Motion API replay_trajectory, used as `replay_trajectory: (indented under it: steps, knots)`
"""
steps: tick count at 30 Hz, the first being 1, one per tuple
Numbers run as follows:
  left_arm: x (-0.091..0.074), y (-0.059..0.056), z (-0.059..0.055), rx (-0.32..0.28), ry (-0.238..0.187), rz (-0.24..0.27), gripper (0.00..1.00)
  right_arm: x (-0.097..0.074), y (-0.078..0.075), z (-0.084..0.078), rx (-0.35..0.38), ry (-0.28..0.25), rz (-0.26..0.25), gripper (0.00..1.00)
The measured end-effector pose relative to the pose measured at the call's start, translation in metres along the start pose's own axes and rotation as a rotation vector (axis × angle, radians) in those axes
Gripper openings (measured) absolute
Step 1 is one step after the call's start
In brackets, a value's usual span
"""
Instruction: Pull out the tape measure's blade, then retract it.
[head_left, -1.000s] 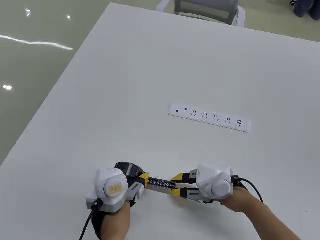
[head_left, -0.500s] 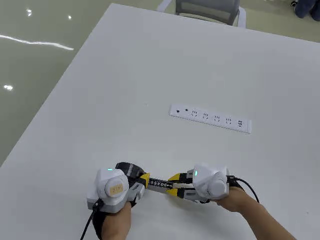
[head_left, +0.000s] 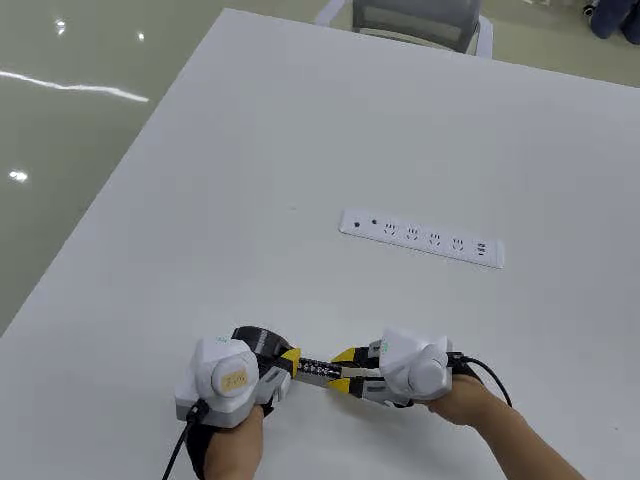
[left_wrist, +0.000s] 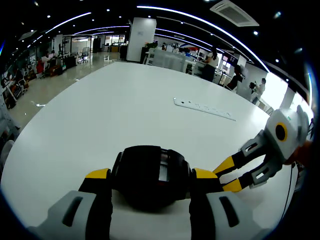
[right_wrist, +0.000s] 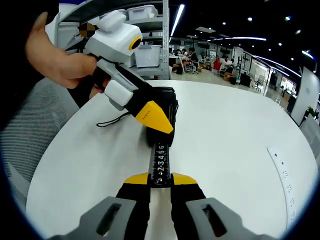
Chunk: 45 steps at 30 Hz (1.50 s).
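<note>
A black tape measure case (left_wrist: 150, 175) rests on the white table near its front edge, with my left gripper (left_wrist: 150, 176) shut on its sides. The case (head_left: 262, 342) sits just beyond the left gripper (head_left: 275, 365) in the head view. A short length of blade (right_wrist: 160, 161) with printed numbers runs out of the case (right_wrist: 162, 117) to my right gripper (right_wrist: 160, 178), which is shut on the blade's end. In the head view the blade (head_left: 315, 370) spans the small gap between the left gripper and the right gripper (head_left: 342, 372).
A white power strip (head_left: 421, 238) lies flat on the table (head_left: 300, 150) beyond the grippers, also seen as the power strip (left_wrist: 204, 108). A grey chair (head_left: 412, 18) stands at the table's far edge. The table's left edge drops to a shiny floor.
My right gripper has moved left toward the case, so the exposed blade between the grippers is shorter. The left gripper and case have stayed put.
</note>
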<state>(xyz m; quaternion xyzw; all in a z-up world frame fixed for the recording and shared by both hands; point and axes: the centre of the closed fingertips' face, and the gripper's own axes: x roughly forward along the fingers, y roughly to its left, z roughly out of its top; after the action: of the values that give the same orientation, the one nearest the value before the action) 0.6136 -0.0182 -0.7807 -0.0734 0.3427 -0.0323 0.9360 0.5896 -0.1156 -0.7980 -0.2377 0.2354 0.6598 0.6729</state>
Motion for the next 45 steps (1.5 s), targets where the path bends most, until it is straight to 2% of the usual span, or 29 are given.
replay_trajectory:
  steps: [45]
  knots:
    - [0.000, 0.000, 0.000, -0.008, 0.003, -0.007, 0.58, 0.024, -0.002, 0.015, -0.010, -0.002, 0.009, 0.14]
